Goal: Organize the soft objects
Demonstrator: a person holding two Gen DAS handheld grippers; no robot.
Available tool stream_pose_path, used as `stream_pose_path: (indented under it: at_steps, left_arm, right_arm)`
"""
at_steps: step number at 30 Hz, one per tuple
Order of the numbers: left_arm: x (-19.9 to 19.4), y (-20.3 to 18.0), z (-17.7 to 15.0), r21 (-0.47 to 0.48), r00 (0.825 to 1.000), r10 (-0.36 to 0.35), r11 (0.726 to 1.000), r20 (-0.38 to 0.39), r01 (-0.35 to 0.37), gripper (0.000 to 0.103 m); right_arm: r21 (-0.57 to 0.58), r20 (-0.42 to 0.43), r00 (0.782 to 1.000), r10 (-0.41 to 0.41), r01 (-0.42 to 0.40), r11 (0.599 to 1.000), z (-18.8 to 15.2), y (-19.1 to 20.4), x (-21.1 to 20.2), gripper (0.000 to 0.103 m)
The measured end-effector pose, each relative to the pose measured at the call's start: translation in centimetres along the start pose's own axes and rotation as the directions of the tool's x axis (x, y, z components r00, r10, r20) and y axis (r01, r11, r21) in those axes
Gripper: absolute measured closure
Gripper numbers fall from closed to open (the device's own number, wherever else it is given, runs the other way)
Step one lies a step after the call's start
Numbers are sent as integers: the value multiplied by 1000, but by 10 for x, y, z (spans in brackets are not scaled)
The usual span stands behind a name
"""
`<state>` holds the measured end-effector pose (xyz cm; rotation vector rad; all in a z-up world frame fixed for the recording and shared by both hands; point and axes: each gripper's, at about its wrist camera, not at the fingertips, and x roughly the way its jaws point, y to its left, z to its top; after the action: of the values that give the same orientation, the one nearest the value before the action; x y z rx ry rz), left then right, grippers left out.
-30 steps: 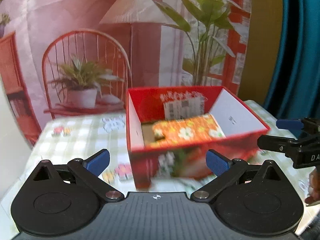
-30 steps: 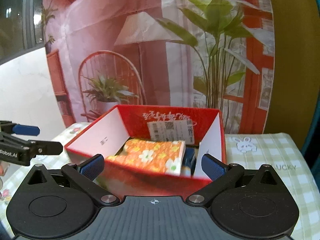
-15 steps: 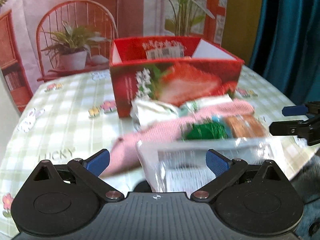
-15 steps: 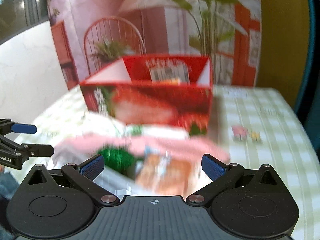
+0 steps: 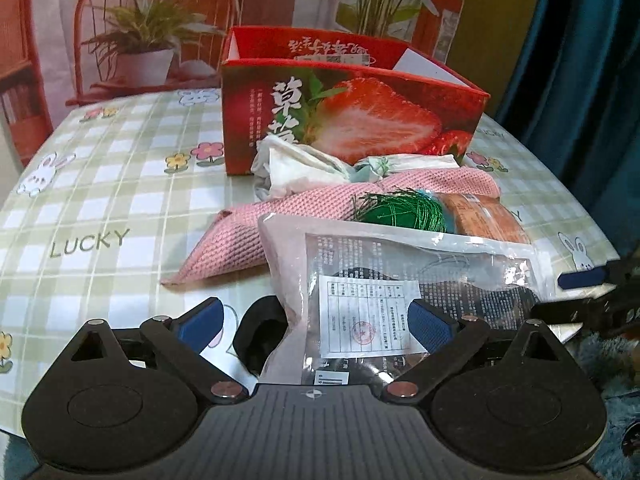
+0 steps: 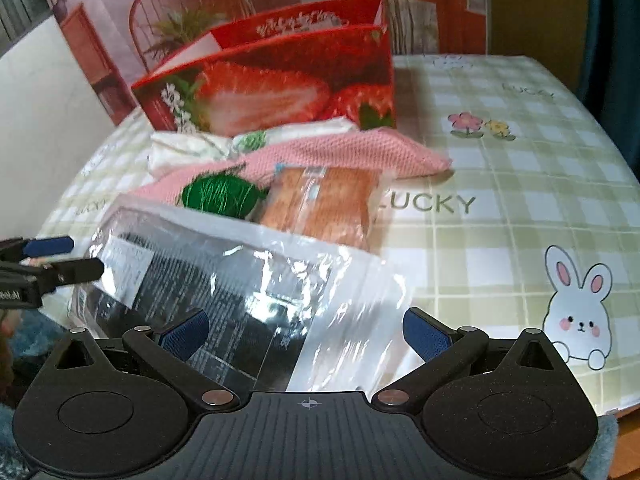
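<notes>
A red strawberry box [image 5: 352, 120] [image 6: 280, 92] stands on the checked tablecloth. In front of it lie a white cloth [image 5: 304, 168], a pink knitted cloth [image 5: 280, 216] [image 6: 352, 152], a green yarn ball [image 5: 404, 212] [image 6: 220, 196], an orange packet [image 5: 484, 216] [image 6: 324, 204] and a clear plastic bag with a dark item [image 5: 400, 292] [image 6: 240, 280]. My left gripper [image 5: 316, 326] is open, low over the near end of the bag. My right gripper [image 6: 304, 332] is open at the bag's other side.
A small black object [image 5: 260, 332] lies by the bag near my left fingers. The tablecloth [image 6: 520, 184] extends to the right of the pile. A printed backdrop and a teal curtain [image 5: 580, 80] stand behind the table.
Both grippers have pulled back and dropped from above the box to the table's front edge. The pile of soft things has come into view. Both stay open.
</notes>
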<state>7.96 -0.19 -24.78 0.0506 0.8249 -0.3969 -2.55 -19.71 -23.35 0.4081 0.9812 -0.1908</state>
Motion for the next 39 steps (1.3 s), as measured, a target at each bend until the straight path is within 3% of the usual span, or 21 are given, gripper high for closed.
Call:
stream_pose_path:
  at_steps: [2,10,17,30,39]
  left_arm:
    - [3,1,0,-7,1000,-9,1000,-9,9,5]
    - [11,6,-4,-41,998,-53,998,-29,52,33]
    - [17,12,-6,-80,995,-85,993,-43,81,34]
    - [15,9,-8,-64,993,-110,992,-46,107,42]
    - [12,8,-8,-53,988,-152,987,-40,149,43]
  right_arm:
    - [4,-37,999,-4,4,1000,-2,0,9,0]
    - [22,-73,997,21,-19,1000,-5,1,26,0]
    - [18,-63,998,21,-19,1000,-3,1,29,0]
    - [6,-61,998,15,-14,1000,-5,3,29,0]
    - [-115,-47,994,100,-105,988,-5,26,19,3]
